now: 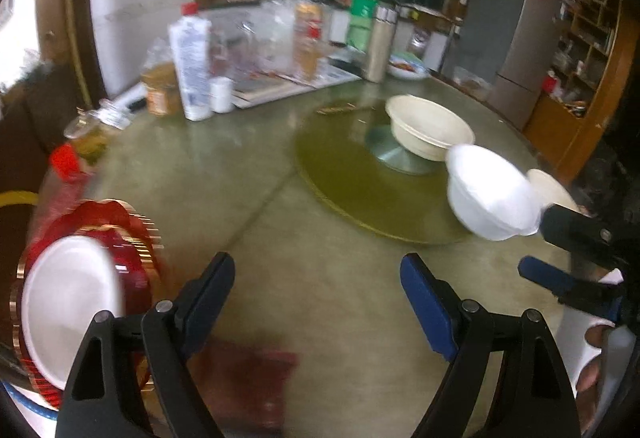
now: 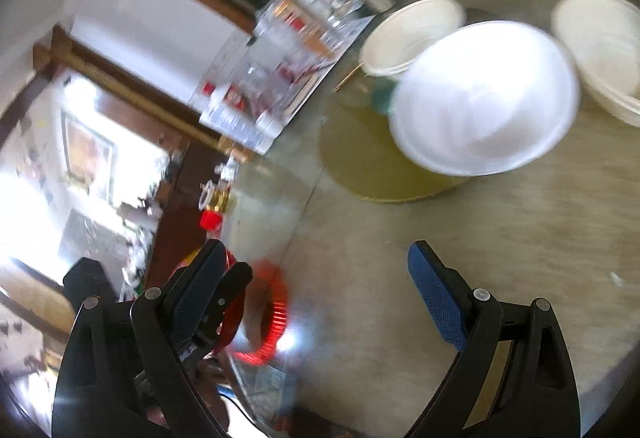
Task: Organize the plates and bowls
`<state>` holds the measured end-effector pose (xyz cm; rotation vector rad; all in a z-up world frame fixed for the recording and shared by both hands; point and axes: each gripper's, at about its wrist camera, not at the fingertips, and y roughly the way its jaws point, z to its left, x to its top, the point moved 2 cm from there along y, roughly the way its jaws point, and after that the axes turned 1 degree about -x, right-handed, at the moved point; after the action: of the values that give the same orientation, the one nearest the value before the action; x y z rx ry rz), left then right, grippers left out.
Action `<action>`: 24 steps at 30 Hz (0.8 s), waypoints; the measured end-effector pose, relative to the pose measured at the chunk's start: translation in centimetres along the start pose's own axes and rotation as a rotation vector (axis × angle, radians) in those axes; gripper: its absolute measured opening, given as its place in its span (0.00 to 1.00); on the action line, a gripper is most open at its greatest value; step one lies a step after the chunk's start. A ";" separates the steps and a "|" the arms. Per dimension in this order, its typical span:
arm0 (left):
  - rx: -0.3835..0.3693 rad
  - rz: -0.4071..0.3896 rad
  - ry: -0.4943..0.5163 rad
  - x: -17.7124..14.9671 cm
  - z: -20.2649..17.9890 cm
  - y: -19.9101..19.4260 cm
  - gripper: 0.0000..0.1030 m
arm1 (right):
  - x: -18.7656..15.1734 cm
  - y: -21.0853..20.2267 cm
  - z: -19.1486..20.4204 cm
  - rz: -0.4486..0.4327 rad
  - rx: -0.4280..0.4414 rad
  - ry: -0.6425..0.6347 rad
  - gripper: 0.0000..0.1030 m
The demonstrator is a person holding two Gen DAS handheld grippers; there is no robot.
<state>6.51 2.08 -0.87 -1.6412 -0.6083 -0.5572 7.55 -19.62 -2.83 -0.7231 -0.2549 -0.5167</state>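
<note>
A white bowl (image 1: 490,191) sits at the near edge of the green turntable (image 1: 352,173); it also shows in the right wrist view (image 2: 484,97). A cream bowl stack (image 1: 430,127) stands on the turntable's hub, also seen from the right wrist (image 2: 412,33). Another cream bowl stack (image 2: 600,45) lies to the right, partly hidden in the left view (image 1: 550,187). A white plate (image 1: 68,302) rests on a red plate (image 1: 132,258) at near left. My left gripper (image 1: 316,302) is open and empty. My right gripper (image 2: 316,290) is open and empty, and shows from the left wrist (image 1: 556,250).
Bottles, jars and newspapers (image 1: 240,49) crowd the table's far side, with a green bottle (image 1: 362,13) and a plate of food (image 1: 408,67). A red-capped bottle (image 1: 68,165) stands at left. A fridge (image 1: 516,33) and wooden shelves stand behind.
</note>
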 end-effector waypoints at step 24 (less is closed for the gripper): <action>-0.133 0.113 -0.119 3.8 -9.3 9.3 0.82 | 5.0 -2.3 -10.4 -0.146 -0.076 0.339 0.75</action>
<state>15.38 -8.00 -3.82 -1.8321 -0.5712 -0.4268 11.00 -30.01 -7.14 -0.6812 0.0299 -0.7810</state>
